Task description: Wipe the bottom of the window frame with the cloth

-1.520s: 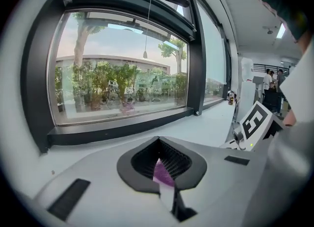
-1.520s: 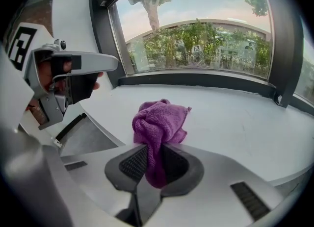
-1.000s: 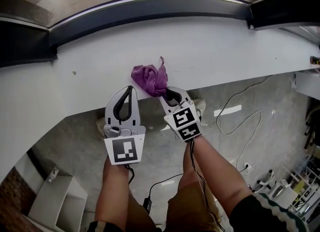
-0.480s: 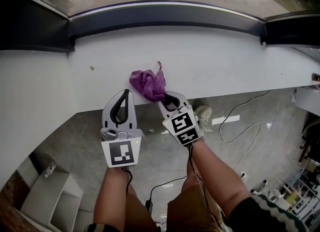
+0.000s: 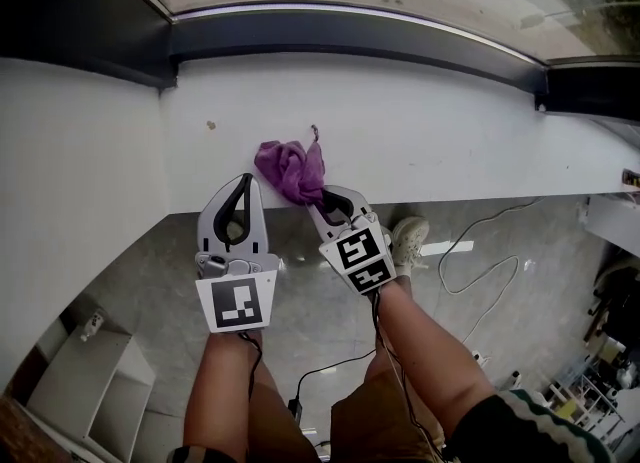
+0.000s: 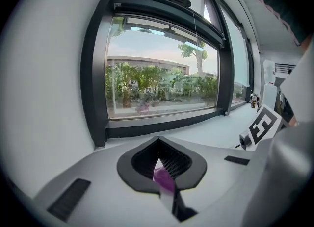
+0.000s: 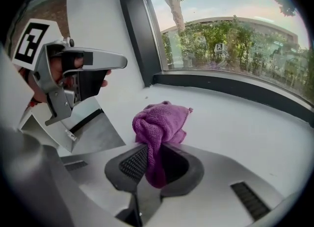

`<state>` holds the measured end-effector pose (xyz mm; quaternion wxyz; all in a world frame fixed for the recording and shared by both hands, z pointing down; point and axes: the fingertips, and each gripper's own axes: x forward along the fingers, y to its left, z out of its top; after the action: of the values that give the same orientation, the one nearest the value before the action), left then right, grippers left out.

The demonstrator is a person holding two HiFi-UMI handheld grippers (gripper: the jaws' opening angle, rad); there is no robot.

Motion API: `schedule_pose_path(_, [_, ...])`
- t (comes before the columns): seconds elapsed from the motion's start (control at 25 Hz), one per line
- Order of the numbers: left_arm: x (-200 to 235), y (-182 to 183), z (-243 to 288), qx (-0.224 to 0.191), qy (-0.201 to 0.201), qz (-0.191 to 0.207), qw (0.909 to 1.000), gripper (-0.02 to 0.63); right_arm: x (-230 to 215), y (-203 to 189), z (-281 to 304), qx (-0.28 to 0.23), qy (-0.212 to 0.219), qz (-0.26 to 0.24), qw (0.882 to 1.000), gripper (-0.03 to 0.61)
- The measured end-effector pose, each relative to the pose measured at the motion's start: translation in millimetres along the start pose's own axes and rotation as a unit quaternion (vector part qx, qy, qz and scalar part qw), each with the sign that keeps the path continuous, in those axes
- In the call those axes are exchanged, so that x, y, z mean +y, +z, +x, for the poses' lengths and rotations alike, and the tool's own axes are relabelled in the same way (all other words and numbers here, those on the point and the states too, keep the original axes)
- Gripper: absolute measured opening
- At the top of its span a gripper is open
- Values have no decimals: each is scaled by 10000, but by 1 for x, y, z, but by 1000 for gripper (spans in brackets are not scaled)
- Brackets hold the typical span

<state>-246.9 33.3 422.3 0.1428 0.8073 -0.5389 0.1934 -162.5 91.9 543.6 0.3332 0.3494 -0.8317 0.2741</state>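
White sill (image 5: 450, 141) shows the cloth (image 5: 288, 169), clamped in the closed fingers of my right gripper (image 5: 320, 199), now slid toward 9 o'clock, my left gripper (image 5: 245, 183) closed on nothing beside it, so I judge the window frame (image 5: 350, 36) at 12 o'clock still unwiped.

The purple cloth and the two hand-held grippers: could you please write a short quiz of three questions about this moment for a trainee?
1. True or false: the left hand-held gripper holds the purple cloth.
2. Where is the cloth? A, inside a bucket. B, over the near edge of the white sill. C, draped on a chair.
3. Fill in: the jaws of the left hand-held gripper are ____ (open or shut).

Key
1. False. The right hand-held gripper grips it.
2. B.
3. Shut, with nothing between them.
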Motion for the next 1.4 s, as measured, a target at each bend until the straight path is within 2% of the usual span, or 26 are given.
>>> schedule_pose_path(0.64, [71,-9,-28,43,522,-145,9985,6,63,34,46,79,586,-424,9973,67])
schedule_pose_path(1.0, [97,-9,-35,75,714,-148,9973,6,91,49,71,141,962,-641,9932,67])
schedule_pose_path(1.2, [110,-14,-40,135,956,-403,9945,6,111,53,82,136,1156,-618,9913,67])
schedule_pose_path(1.4, [114,-14,-46,115,1021,-440,9937,6,137,60,95,85,1403,-670,9878,67])
